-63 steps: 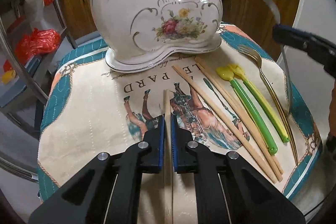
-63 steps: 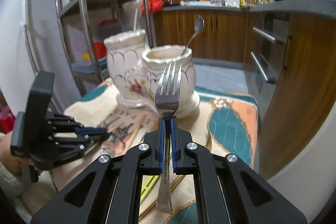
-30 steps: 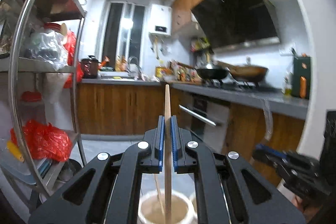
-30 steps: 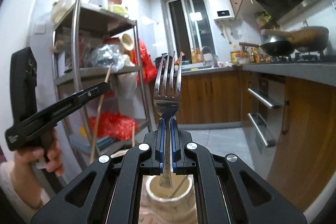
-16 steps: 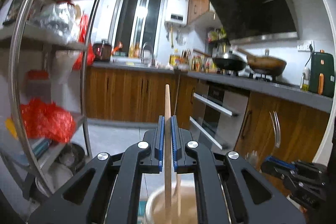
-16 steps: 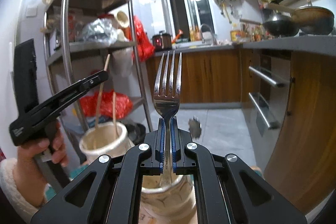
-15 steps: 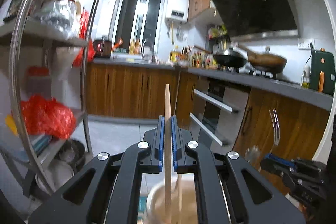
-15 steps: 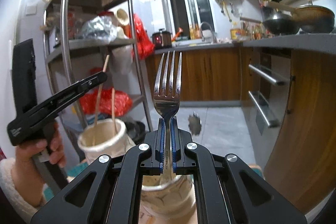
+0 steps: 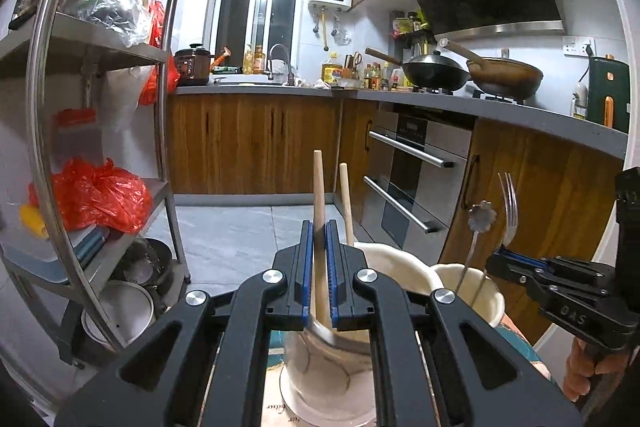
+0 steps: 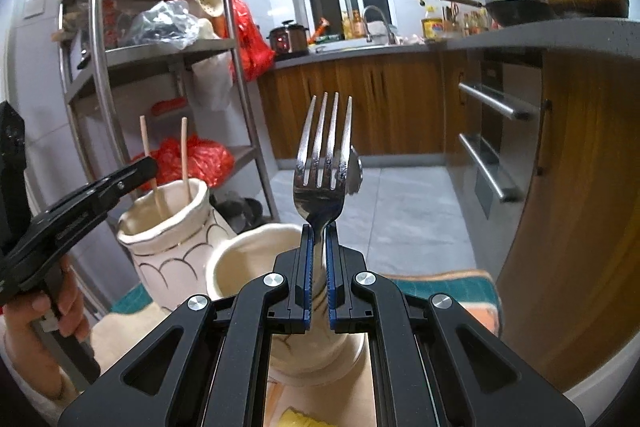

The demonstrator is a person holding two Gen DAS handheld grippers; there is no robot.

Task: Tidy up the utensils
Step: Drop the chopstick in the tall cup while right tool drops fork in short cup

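Note:
A white two-pot ceramic utensil holder (image 9: pixel 384 263) stands on the table. My left gripper (image 9: pixel 319 239) is shut on a wooden chopstick (image 9: pixel 318 187), held upright with its lower end down in the taller pot (image 10: pixel 168 211), beside another chopstick (image 9: pixel 346 199) standing there. My right gripper (image 10: pixel 318 243) is shut on a steel fork (image 10: pixel 322 155), tines up, its handle going down into the lower pot (image 10: pixel 256 259). A flower-topped spoon (image 9: pixel 476 231) stands in that pot. In the left wrist view the fork (image 9: pixel 509 211) and right gripper (image 9: pixel 500 263) show at right.
A steel shelf rack (image 9: pixel 100 131) with bags and bowls stands to the left of the table. Wooden cabinets and an oven (image 9: pixel 412 179) lie behind. A patterned cloth (image 10: pixel 460 287) covers the table. Something yellow (image 10: pixel 298 419) lies at the bottom edge of the right wrist view.
Both grippers have come lower toward the pots. The chopstick's lower end has gone deeper into the tall pot, and the fork's handle has gone down into the lower pot.

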